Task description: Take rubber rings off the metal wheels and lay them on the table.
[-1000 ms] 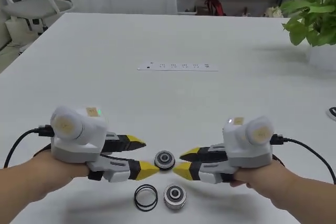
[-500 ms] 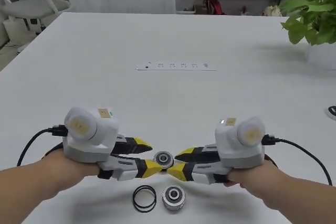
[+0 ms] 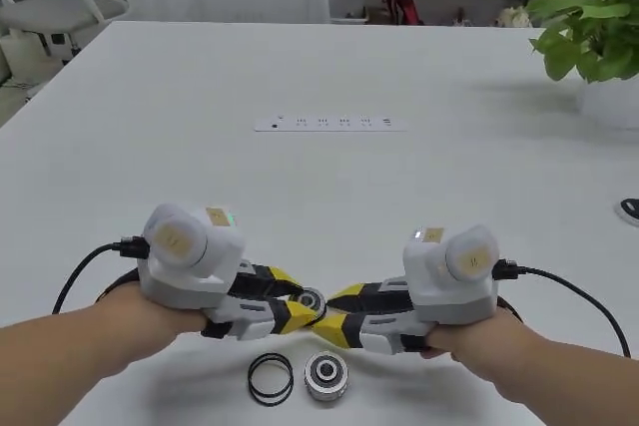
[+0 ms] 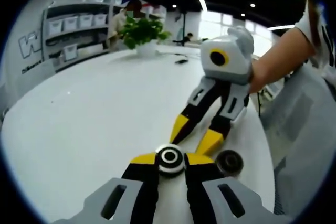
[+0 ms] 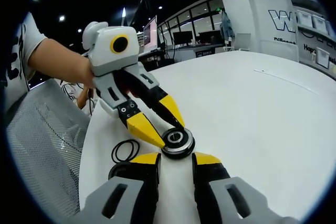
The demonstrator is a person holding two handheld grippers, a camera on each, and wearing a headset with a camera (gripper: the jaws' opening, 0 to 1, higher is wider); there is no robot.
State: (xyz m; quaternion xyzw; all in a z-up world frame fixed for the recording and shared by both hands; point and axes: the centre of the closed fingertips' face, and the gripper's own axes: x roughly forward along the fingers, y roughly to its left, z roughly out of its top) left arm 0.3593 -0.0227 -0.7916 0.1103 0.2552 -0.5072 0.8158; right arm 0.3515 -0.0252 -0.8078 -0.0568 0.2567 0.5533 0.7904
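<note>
Table (image 3: pixel 419 67), wheel (image 3: pixel 312 299) half-hidden between jaws

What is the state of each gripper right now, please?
The left gripper is closed on the metal wheel.
The right gripper is open, holding nothing, its fingers just short of that wheel.
</note>
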